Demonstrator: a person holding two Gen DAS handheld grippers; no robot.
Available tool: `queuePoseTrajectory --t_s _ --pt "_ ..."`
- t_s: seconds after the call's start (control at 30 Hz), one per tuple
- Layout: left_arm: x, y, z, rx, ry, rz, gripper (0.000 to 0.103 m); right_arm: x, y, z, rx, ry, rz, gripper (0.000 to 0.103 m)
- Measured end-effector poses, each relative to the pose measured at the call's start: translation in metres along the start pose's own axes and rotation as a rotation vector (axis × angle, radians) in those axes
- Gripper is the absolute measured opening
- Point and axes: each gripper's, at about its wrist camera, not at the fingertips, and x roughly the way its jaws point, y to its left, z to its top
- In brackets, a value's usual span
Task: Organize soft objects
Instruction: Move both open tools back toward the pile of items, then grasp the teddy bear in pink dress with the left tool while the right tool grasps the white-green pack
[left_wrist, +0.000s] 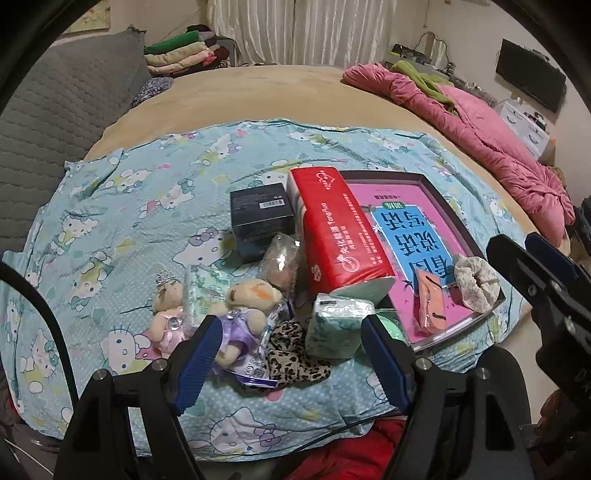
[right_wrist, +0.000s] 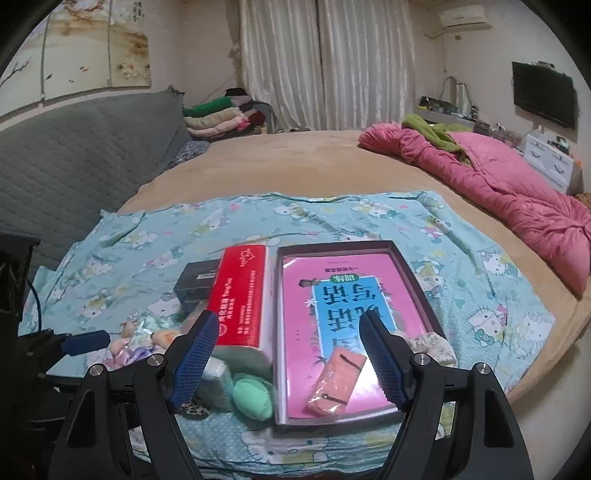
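Hovering both tools over the bed, I am judging this job as barely begun. My left tool (left_wrist: 288, 354) is hanging wide and empty above the loose pile, and my right tool (right_wrist: 288, 358) is hanging just as wide and empty above the near end of the tray (right_wrist: 334, 244). Only two soft pieces are lying in that tray, on the pink book cover: an orange pouch (right_wrist: 336, 382) and a floral scrunchie (left_wrist: 476, 282) at its near right corner. Everything else is still sitting out on the cat-print sheet (left_wrist: 122, 206): two small plush bears (left_wrist: 251, 295), a leopard-print scrunchie (left_wrist: 291, 354), a teal tissue pack (left_wrist: 338, 321), a mint green puff (right_wrist: 253, 395) touching the tray's left wall, and a wrapped brownish bundle (left_wrist: 280, 264). A red tissue pack (left_wrist: 332, 229) is leaning along the tray's left side, with a black box (left_wrist: 260, 214) behind it. I am reckoning most of the sorting is still ahead, with the nearest items lying right under the left tool.
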Motion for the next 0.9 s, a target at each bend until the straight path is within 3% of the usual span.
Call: queuePoseTrajectory --t_s 0.9 --pt "-0.003 0.085 -0.018 -0.196 0.008 0.048 0.077 0.022 0.035 -0.025 -0.177 0.134 0.063 0.079"
